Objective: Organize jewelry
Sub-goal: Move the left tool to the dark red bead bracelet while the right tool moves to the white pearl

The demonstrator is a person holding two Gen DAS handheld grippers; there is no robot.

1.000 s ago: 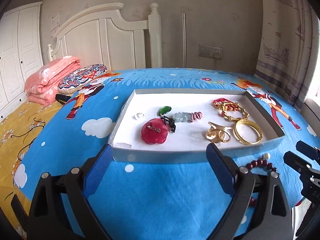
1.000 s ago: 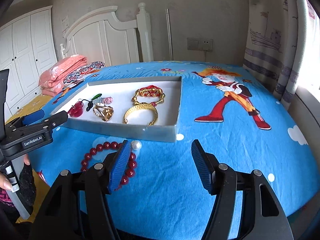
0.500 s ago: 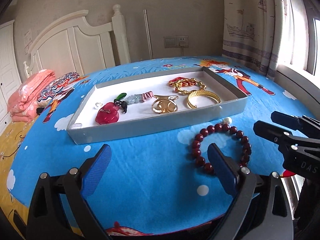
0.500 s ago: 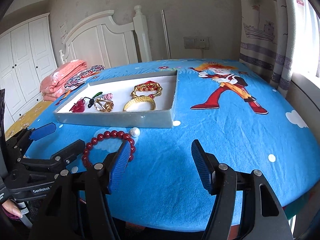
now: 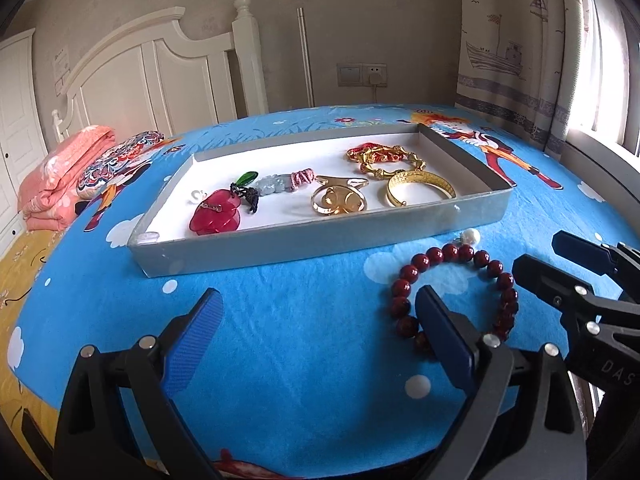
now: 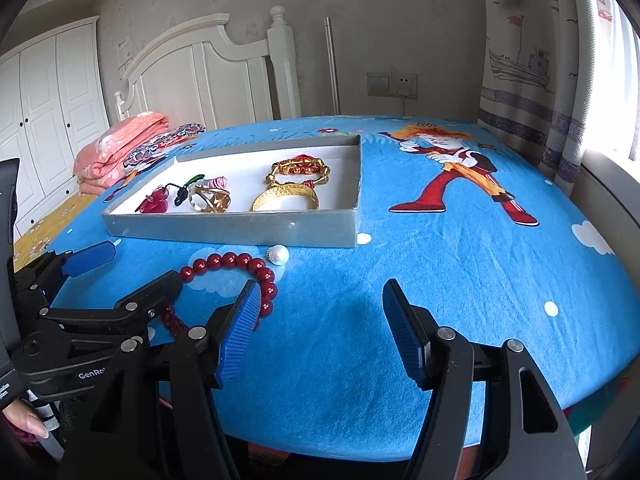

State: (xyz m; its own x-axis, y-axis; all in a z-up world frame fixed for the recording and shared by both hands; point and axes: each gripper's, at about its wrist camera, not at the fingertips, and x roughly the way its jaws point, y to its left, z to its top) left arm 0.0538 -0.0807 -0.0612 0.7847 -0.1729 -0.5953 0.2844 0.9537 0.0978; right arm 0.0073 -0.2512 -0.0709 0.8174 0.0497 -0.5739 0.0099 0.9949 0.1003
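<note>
Left wrist view: left gripper [image 5: 316,320] stood wide and empty over the blue cartoon bedsheet [image 5: 300,320]. Red bead bracelet [image 5: 454,292] — glossy round beads with one white pearl — lay on the sheet just near of the grey tray [image 5: 320,236], partly behind the right-hand blue ribbed pad. Tray held a gold bangle [image 5: 420,192], a gold ring piece [image 5: 338,200] and a red translucent apple pendant [image 5: 216,216].

Right wrist view: right gripper [image 6: 318,324] was also parted, nothing between its pads; the bracelet [image 6: 240,268] sat left of it, beside the tray [image 6: 240,228]. Best approach, likely — straddle one bead run and close gently, as the beads may roll.
</note>
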